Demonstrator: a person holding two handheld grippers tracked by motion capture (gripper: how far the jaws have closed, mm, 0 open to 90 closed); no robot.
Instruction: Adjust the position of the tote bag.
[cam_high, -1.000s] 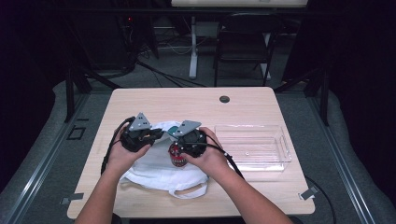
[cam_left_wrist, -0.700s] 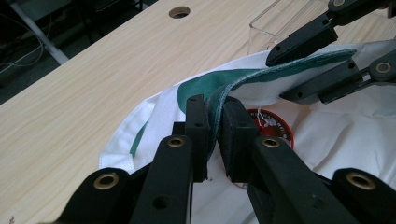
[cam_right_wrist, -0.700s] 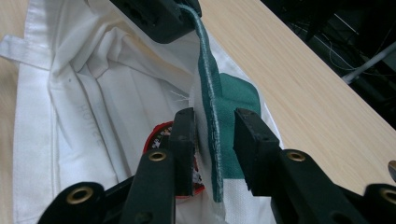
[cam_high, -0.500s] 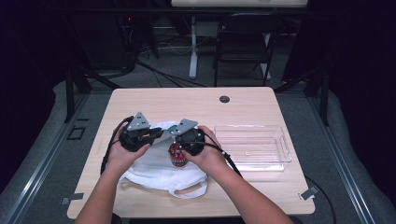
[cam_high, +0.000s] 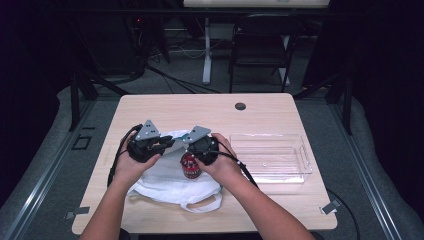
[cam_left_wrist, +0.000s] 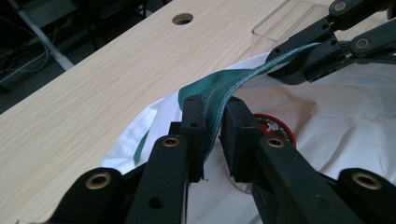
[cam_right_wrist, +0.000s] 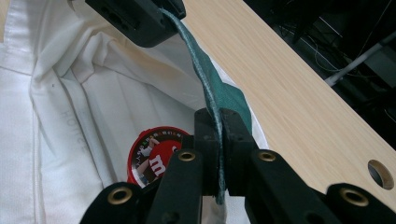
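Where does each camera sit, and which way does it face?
High view: above the near table edge, looking forward and down; forearms, both hands, the left gripper, the right gripper.
Left gripper view: rides that gripper, looking along its jaws, which grip the green bag hem.
Right gripper view: rides that gripper, jaws pinching the hem.
Shared: white bag, red candy tin.

The high view looks forward and down from above the person's side onto the whole table (cam_high: 150, 105). Both gripper views sit close, facing each other across the green bag rim (cam_left_wrist: 219, 86), which they share, table at 10 and 2 o'clock.
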